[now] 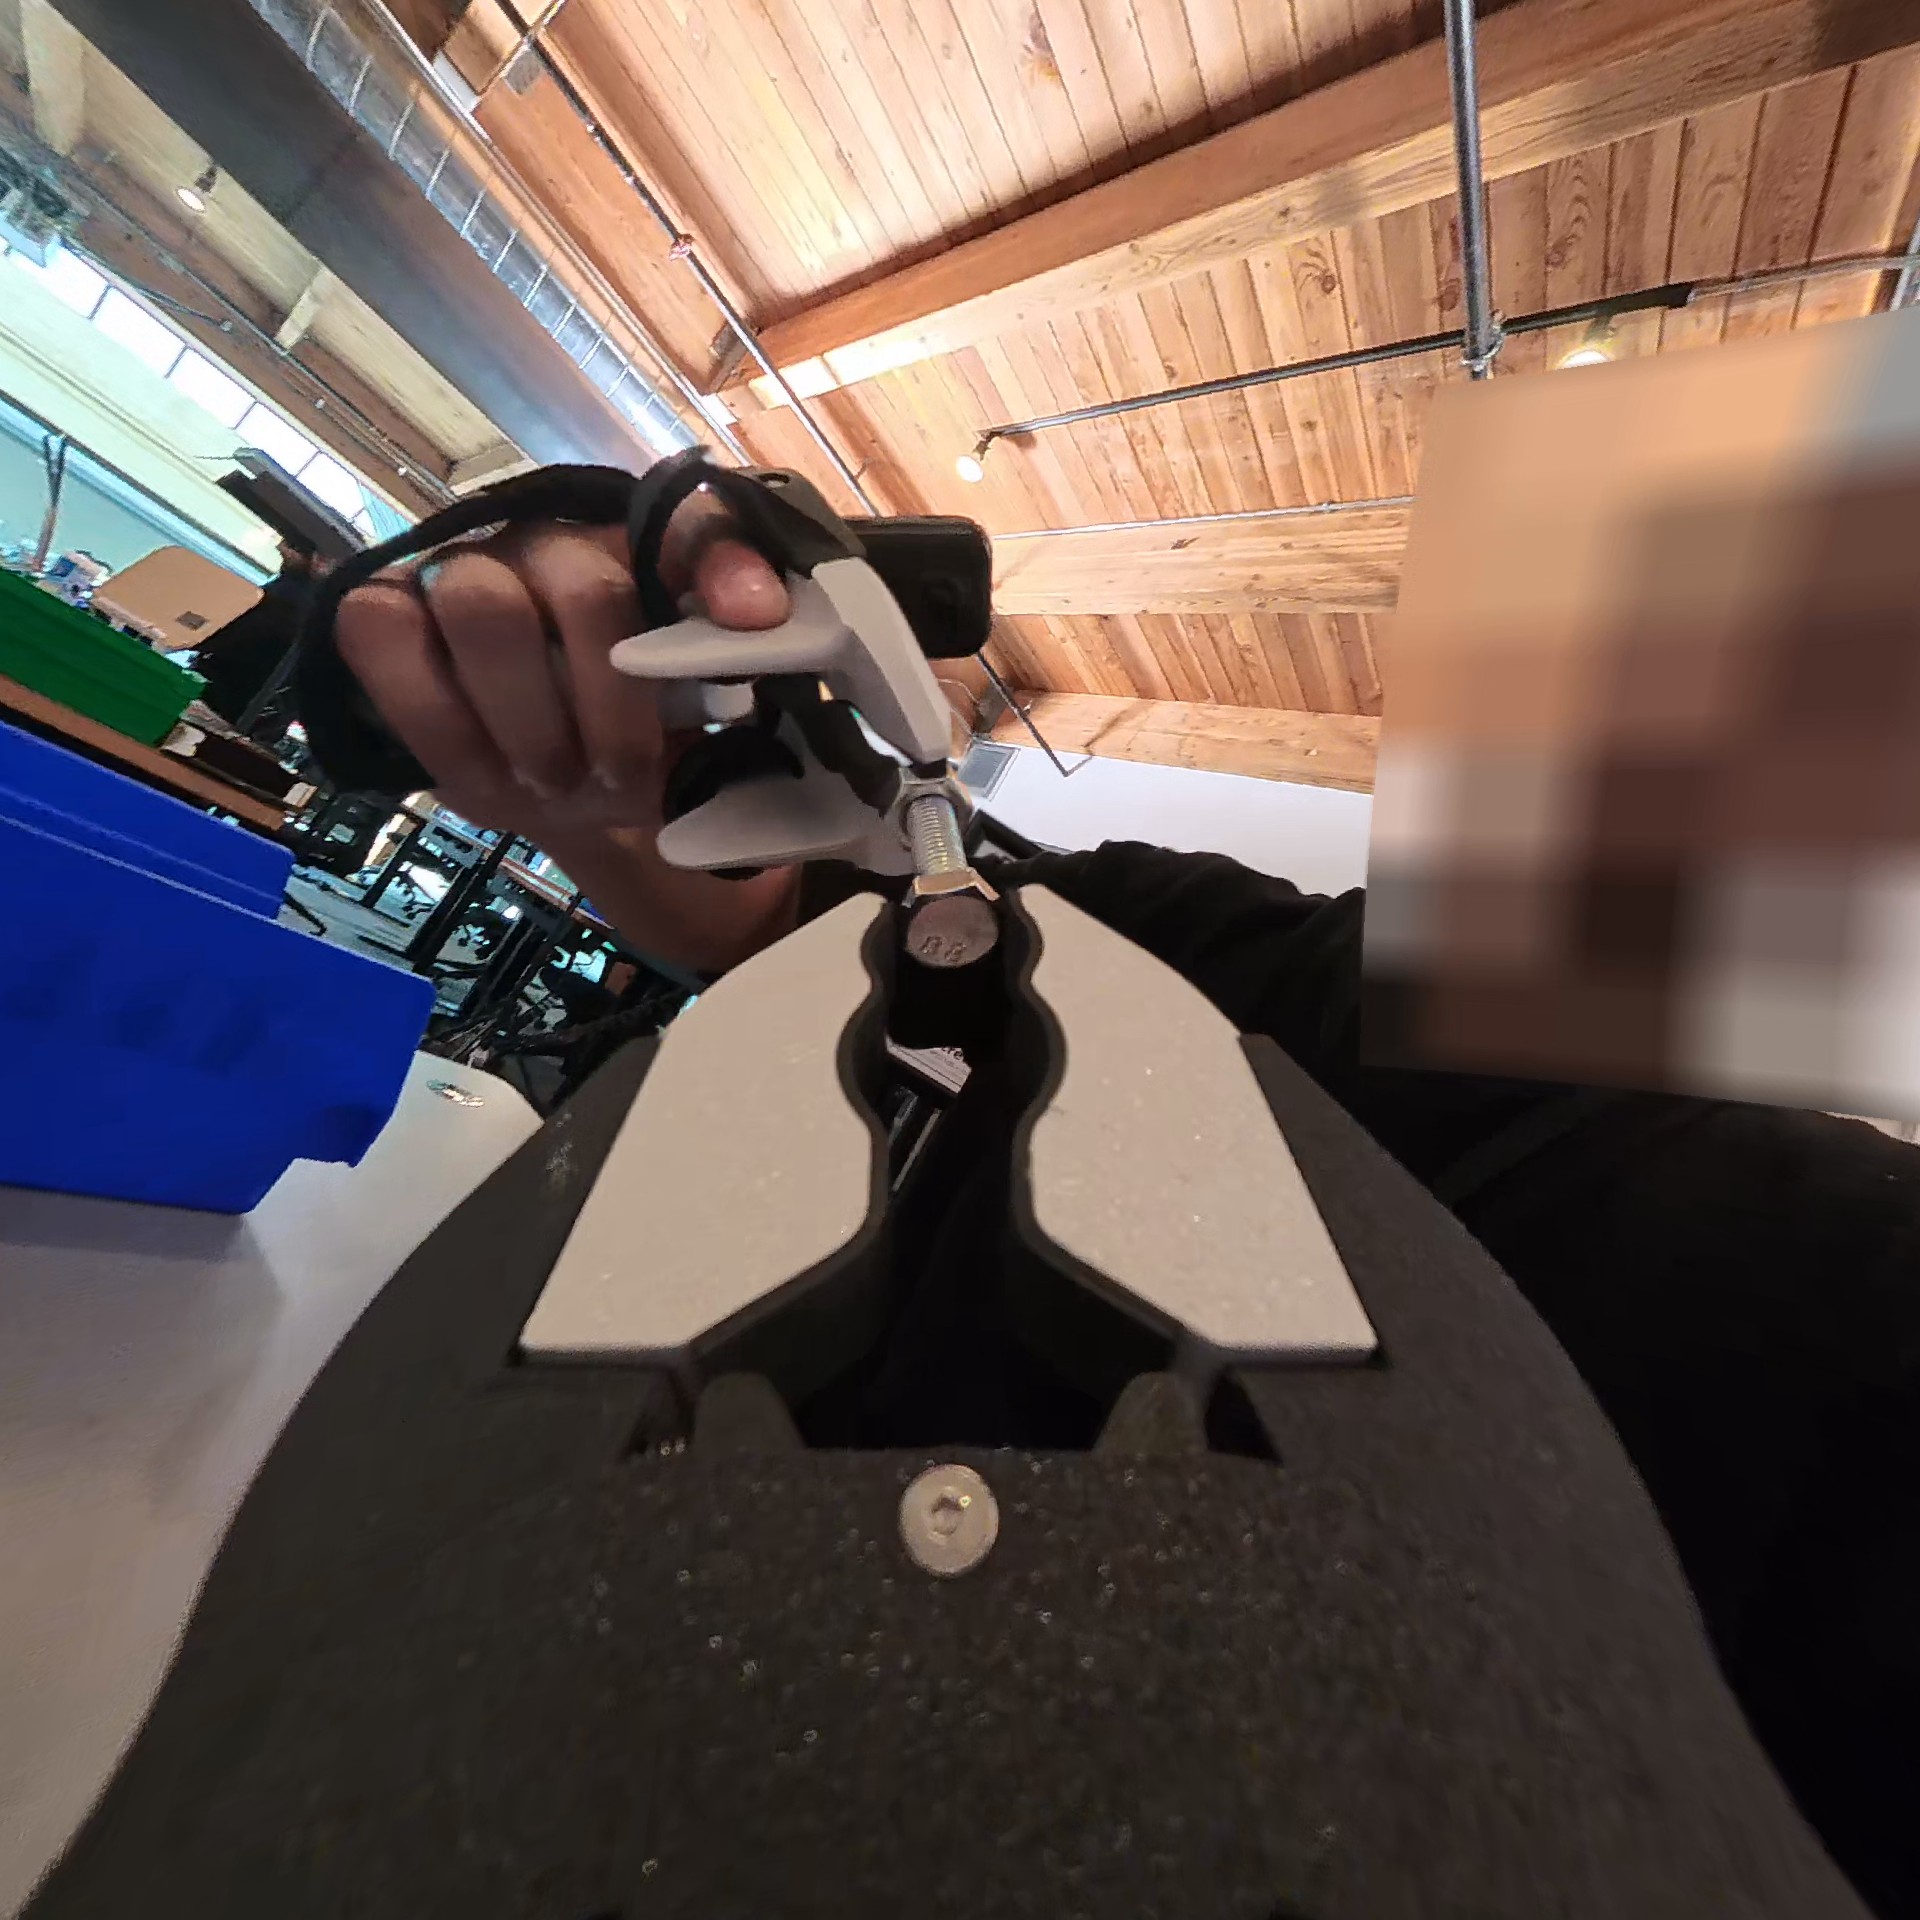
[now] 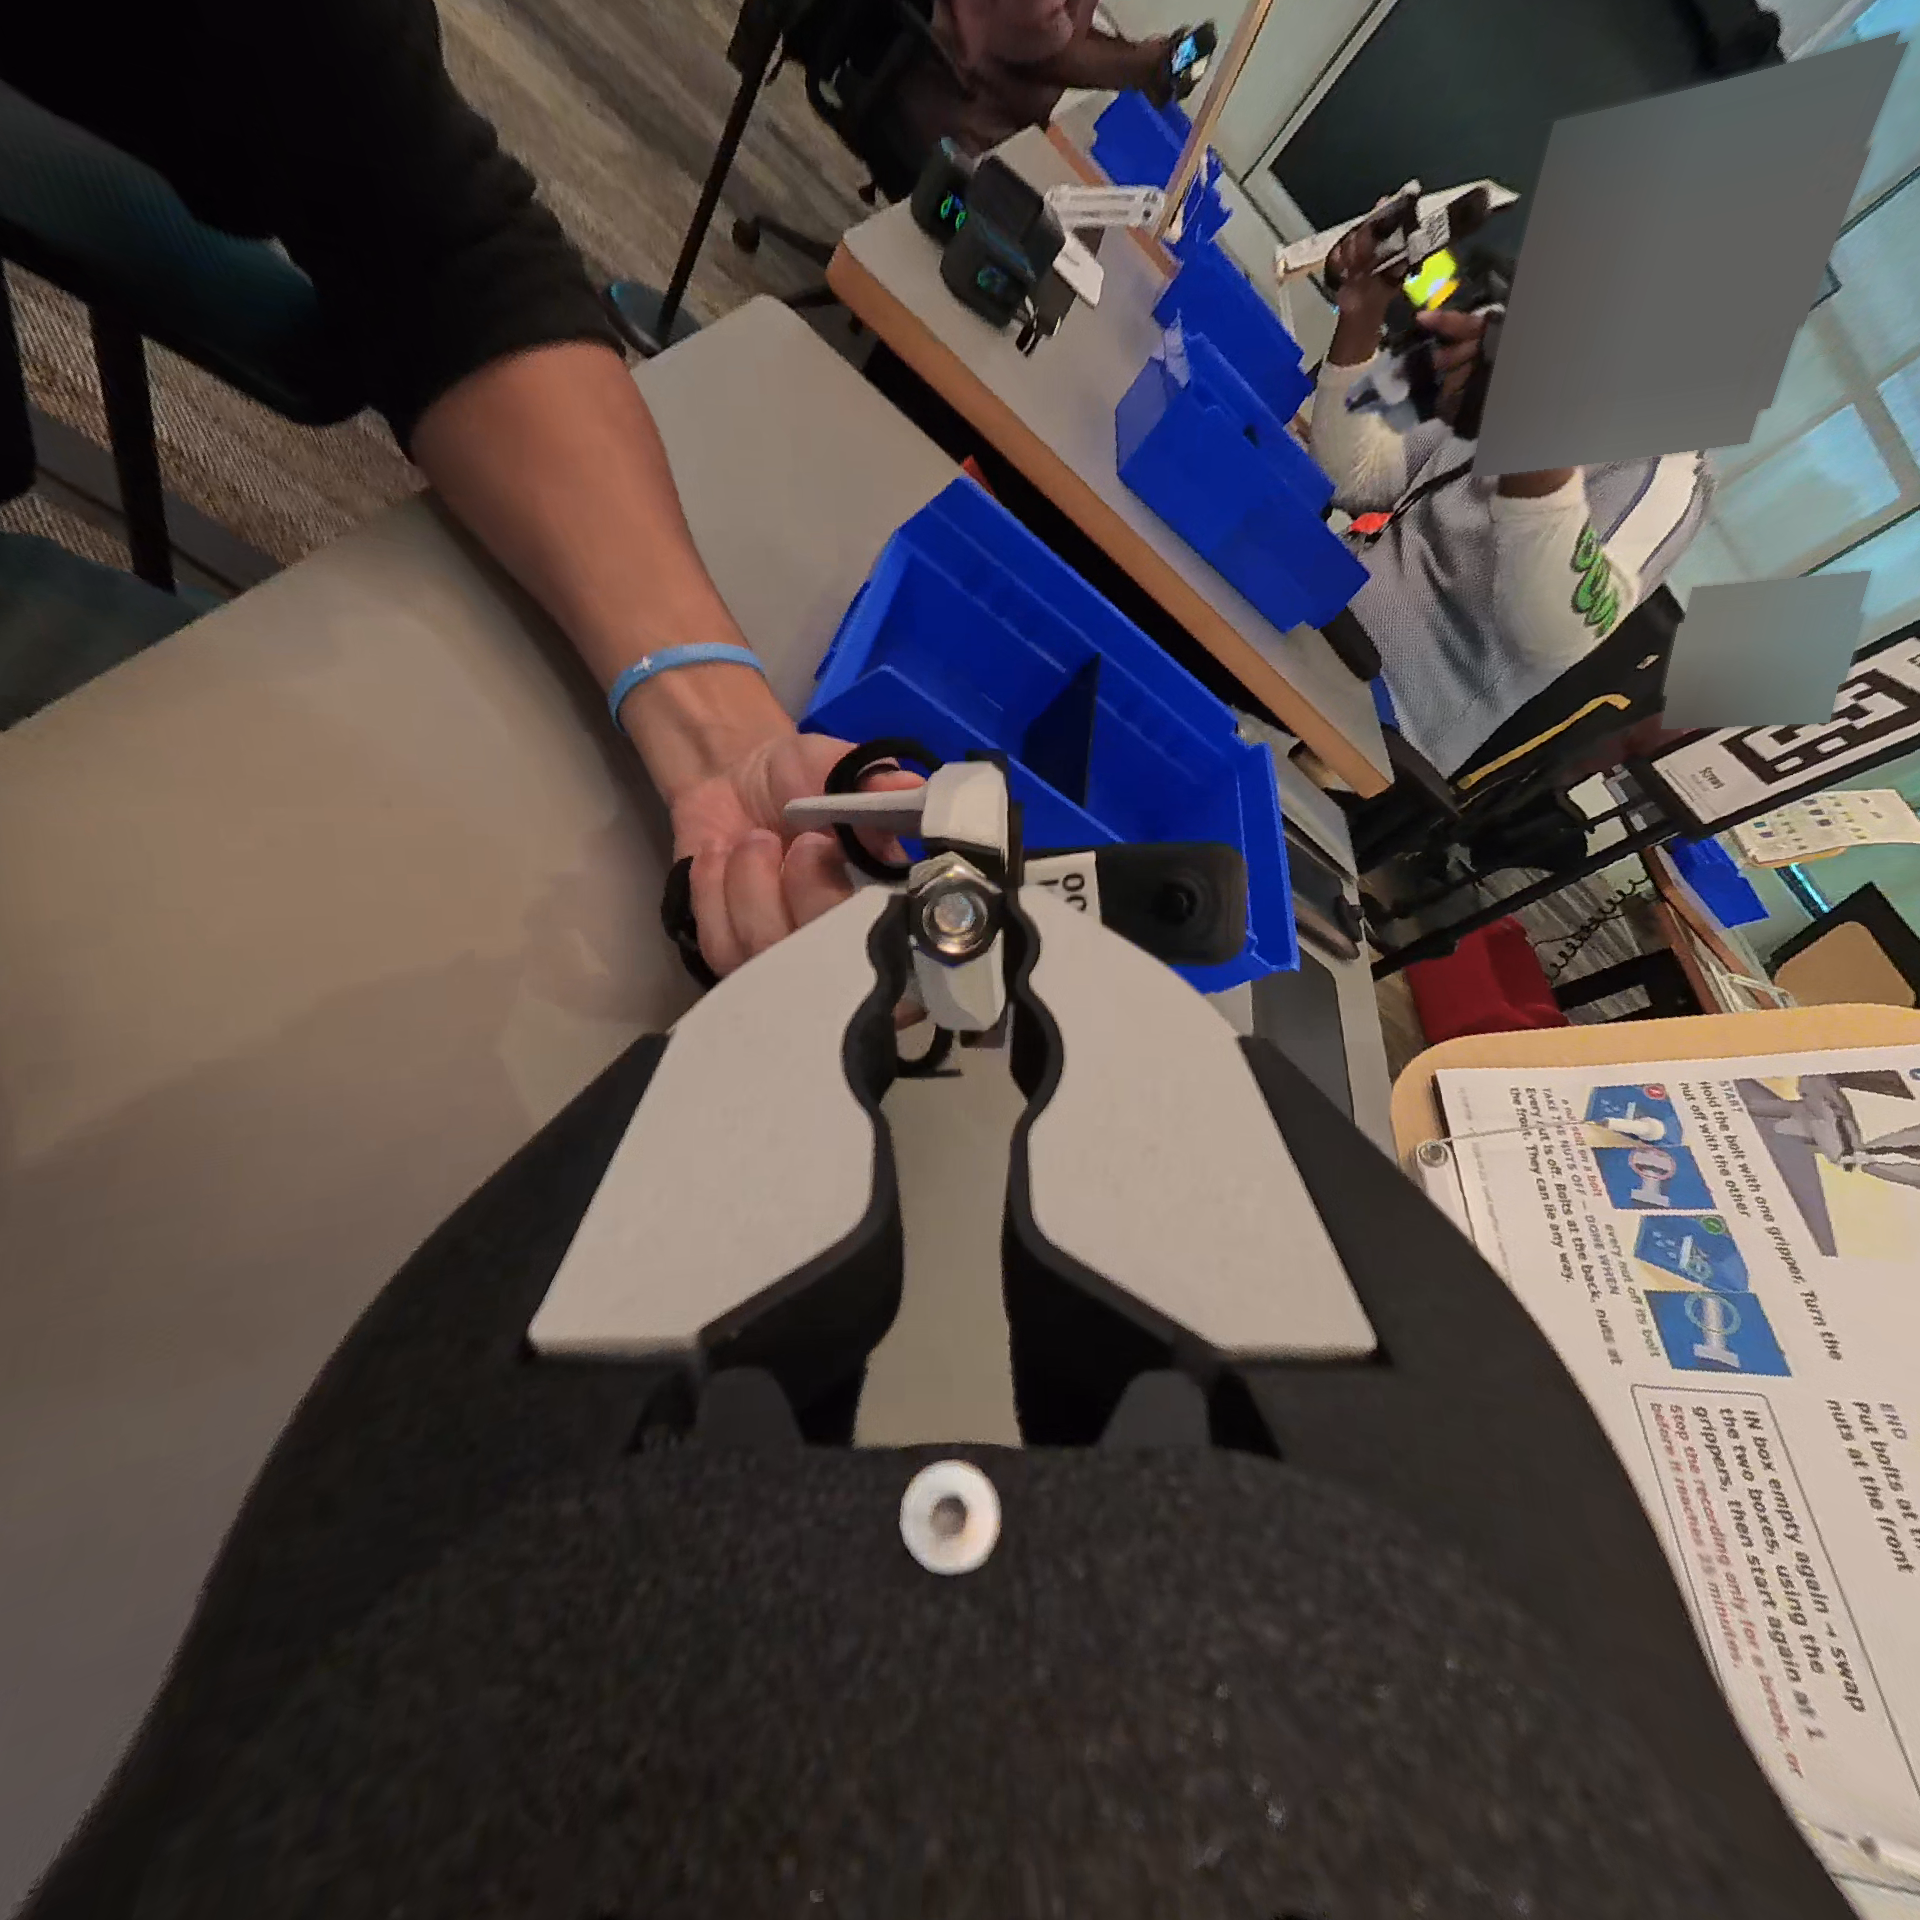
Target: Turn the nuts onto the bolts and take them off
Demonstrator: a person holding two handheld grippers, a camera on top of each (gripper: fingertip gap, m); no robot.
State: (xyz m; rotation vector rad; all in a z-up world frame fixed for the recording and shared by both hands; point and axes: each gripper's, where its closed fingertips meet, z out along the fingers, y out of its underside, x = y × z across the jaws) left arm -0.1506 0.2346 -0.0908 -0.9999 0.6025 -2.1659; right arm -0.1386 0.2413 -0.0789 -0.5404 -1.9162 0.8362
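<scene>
Left tongs (image 1: 951,935) clamp the bolt (image 1: 940,847) head; right tongs (image 2: 951,925) pinch its nut (image 2: 951,916).

Daylight from windows (image 1: 156,343) plus ceiling spots; bright, soft shadows. Strong fisheye bending at edges. Bin (image 1: 156,987) below windows slightly blurred.

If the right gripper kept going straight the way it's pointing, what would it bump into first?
Probably the left gripper. The right gripper is shut on the nut, and the bolt runs straight from it into the left one's fingers. The blue bin lies behind, off to one side.
</scene>
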